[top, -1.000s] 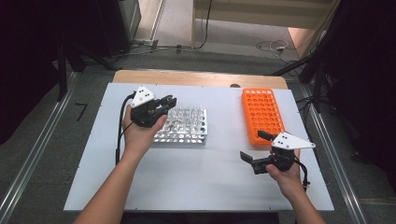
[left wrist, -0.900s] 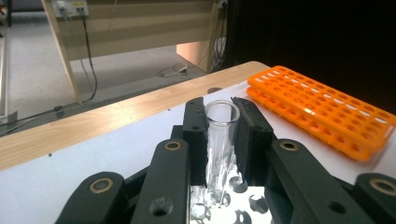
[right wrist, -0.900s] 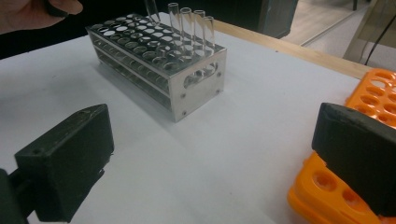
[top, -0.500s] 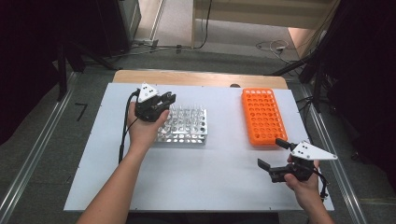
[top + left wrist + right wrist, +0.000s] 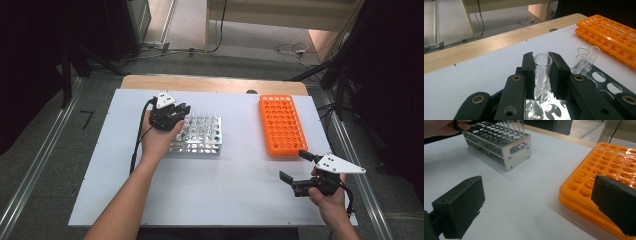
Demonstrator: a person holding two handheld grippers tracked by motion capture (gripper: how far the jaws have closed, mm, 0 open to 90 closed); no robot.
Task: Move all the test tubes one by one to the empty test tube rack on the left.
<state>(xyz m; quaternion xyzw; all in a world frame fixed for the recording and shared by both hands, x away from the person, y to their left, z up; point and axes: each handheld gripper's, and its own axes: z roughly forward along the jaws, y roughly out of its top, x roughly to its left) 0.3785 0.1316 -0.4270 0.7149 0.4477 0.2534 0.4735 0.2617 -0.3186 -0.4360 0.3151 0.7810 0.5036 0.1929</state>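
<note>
Right tongs [image 5: 292, 167] nearer (beside orange rack [image 5: 281, 122])

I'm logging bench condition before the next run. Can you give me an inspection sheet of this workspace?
Surface: white table top, bare in front.
Job's things: clear glass test tube standing in the shiny metal tube rack; other clear tubes beside it; orange plastic tube rack with no tubes in it.
Clutter: nothing seen.
Grippers: left gripper shut on the tube; right gripper open, holding nothing.
Cables: black cable trailing from the left gripper.
Surroundings: floor cables.
</note>
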